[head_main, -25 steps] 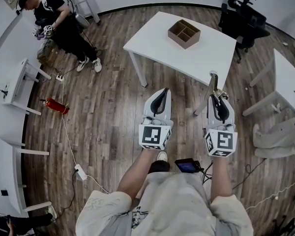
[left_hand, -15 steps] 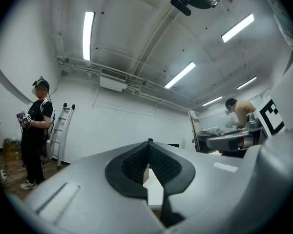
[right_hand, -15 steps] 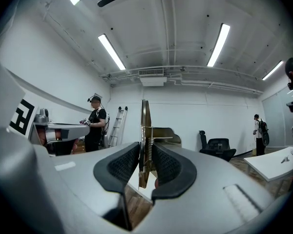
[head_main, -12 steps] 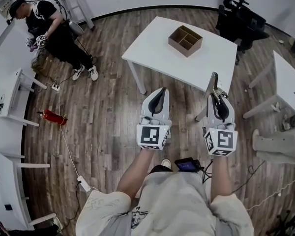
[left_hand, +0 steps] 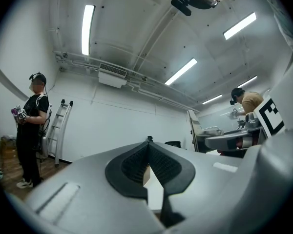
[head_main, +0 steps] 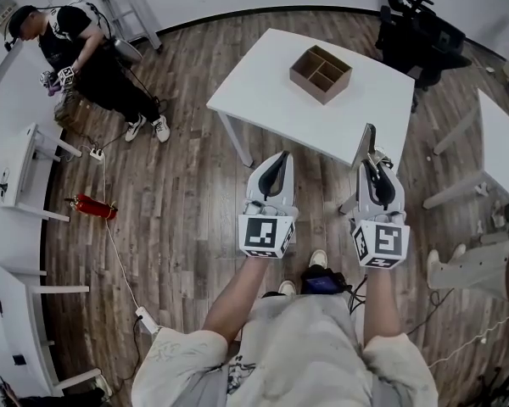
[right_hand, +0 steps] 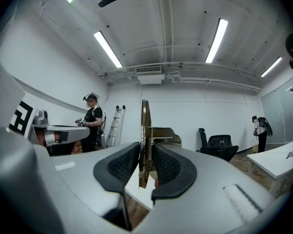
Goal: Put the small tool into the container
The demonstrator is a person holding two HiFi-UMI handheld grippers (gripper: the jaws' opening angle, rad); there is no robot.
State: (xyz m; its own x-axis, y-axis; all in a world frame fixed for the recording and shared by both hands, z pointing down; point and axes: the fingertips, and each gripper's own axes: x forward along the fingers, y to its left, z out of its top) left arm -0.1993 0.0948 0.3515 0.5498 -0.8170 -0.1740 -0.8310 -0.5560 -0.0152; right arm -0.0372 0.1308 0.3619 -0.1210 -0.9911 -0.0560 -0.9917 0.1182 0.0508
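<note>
Right gripper [head_main: 371,166]: clamped on the tool [head_main: 370,141]. The right gripper view shows a pad pressed on each side of it. The tool is a thin brass-coloured piece with a coil spring on it. It stands upright out of the jaws, top end past the tips toward 12 o'clock. Can't tell what kind of tool it is.

Left gripper [head_main: 278,158]: jaws together, tips touching, nothing between them. The left gripper view agrees.

Both grippers are held side by side in front of the person, low in head view: left at about 6 o'clock, right at about 5. They are apart from each other, roughly level, over the wood floor [head_main: 187,185].

Box [head_main: 321,73]: brown, open top, inner dividers. It sits on the white table [head_main: 263,83] at 12 o'clock, toward the table's far side. The tool is well apart from the box. In head view its top end lines up with the table's near edge.

Rest: another person [head_main: 76,49] at 10 o'clock beside a ladder [head_main: 131,7]. Red extinguisher [head_main: 93,206] on the floor at 9. Black chair [head_main: 420,28] at 1, behind the table. Small tables [head_main: 21,155] at 9 and at 3.
</note>
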